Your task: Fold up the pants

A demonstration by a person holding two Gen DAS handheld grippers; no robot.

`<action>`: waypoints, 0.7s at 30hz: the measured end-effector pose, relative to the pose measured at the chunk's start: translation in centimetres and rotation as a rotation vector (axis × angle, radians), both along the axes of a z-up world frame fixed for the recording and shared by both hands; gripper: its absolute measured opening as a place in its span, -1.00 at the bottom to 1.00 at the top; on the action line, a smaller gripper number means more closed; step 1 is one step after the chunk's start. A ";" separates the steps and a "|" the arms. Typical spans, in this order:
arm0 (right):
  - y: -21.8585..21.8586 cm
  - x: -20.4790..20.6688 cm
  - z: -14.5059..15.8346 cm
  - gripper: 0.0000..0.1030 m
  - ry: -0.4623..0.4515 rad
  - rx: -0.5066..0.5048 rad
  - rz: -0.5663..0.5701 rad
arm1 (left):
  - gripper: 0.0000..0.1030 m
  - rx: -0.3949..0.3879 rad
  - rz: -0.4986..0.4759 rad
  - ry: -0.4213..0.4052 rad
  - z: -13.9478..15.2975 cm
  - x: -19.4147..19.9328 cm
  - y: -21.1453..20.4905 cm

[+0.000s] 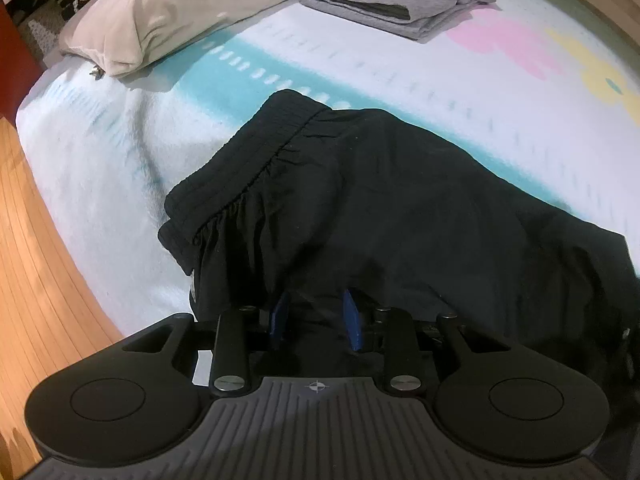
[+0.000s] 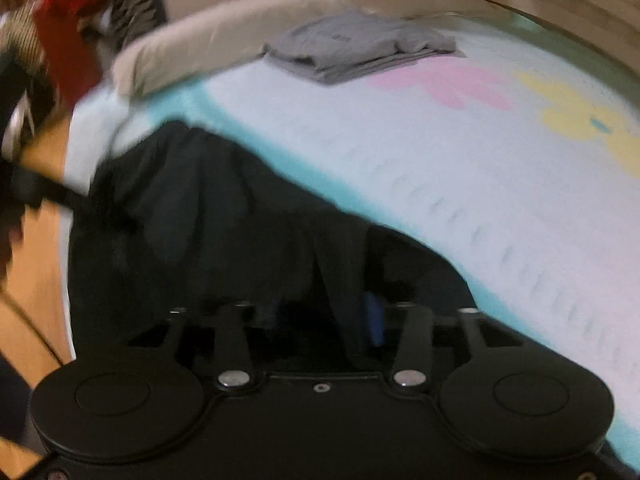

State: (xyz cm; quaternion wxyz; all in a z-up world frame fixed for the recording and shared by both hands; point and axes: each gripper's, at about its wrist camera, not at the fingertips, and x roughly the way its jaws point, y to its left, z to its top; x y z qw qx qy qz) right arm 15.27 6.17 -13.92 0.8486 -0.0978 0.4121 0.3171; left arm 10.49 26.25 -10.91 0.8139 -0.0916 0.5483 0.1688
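Observation:
Black pants [image 1: 380,200] lie on the bed, the elastic waistband [image 1: 256,160] toward the left. My left gripper [image 1: 316,312] sits at the near edge of the pants, its blue fingers [image 1: 352,316] partly under black cloth, with cloth between them. In the right wrist view, which is blurred, the pants [image 2: 220,220] spread from left to the middle. My right gripper [image 2: 340,320] is buried in black cloth; one blue finger [image 2: 374,320] shows, and a fold of cloth hangs between the fingers.
A folded grey garment [image 1: 392,0] and a beige pillow [image 1: 168,12] lie at the far side of the patterned bedspread [image 1: 480,92]. Wooden floor [image 1: 36,260] lies to the left. Red and striped clothes [image 2: 80,20] hang at far left.

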 end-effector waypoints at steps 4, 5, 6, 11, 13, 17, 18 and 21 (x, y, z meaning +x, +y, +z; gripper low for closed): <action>0.7 1.6 0.8 0.06 0.025 0.053 -0.006 | -0.41 0.012 -0.005 0.002 -0.1 0.2 -0.1; 0.9 1.9 0.8 0.06 0.028 0.058 -0.009 | -0.41 0.012 -0.006 0.002 -0.1 0.2 -0.1; 1.0 2.1 0.8 0.06 0.033 0.065 -0.012 | -0.41 0.012 -0.007 0.001 -0.1 0.2 -0.1; 0.9 3.9 0.1 -0.67 0.063 0.095 -0.076 | -0.41 0.012 -0.006 -0.005 -0.1 0.1 -0.1; 0.5 4.9 -0.4 -0.90 0.075 0.073 -0.131 | -0.41 0.021 -0.009 -0.007 -0.1 0.0 -0.1; -0.4 6.4 -1.1 -0.92 0.026 0.027 -0.241 | -0.41 0.083 -0.009 -0.005 -0.2 -0.2 -0.2; -0.7 6.9 -1.4 -0.95 0.046 0.038 -0.267 | -0.41 0.077 -0.007 -0.006 -0.3 -0.2 -0.1; -0.6 7.5 -2.5 -0.96 0.046 -0.002 -0.303 | -0.42 0.072 -0.003 -0.006 -0.1 -0.2 0.1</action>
